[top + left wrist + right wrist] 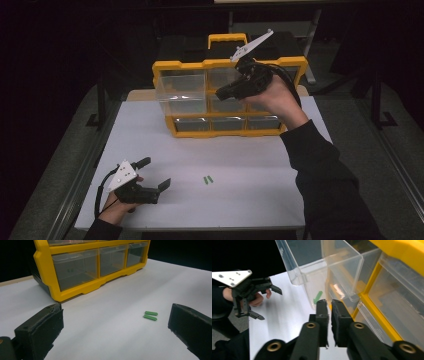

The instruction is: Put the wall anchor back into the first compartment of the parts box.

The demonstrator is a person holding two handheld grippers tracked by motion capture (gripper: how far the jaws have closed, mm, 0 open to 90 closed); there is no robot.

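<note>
Two small green plastic sticks [208, 179] lie side by side on the white surface [250, 200], light, stiff, probably slippery; I'd pinch one across its width. Left gripper [152, 174] wide open beside them; right gripper [329, 302] nearly closed, empty, at the clear pulled-out drawer [181, 92].

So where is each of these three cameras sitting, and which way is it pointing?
High view: above the person's side, looking forward and down at the table, the yellow organizer and both forearms.
Left gripper view: rides the left gripper low over the table, looking between wide-apart jaws at two green pieces.
Right gripper view: rides the right gripper, jaws nearly together, facing a pulled-out clear drawer; the other hand shows farther off.
Shared: the organizer is in all three; the green pieces in the high and left gripper views.
</note>
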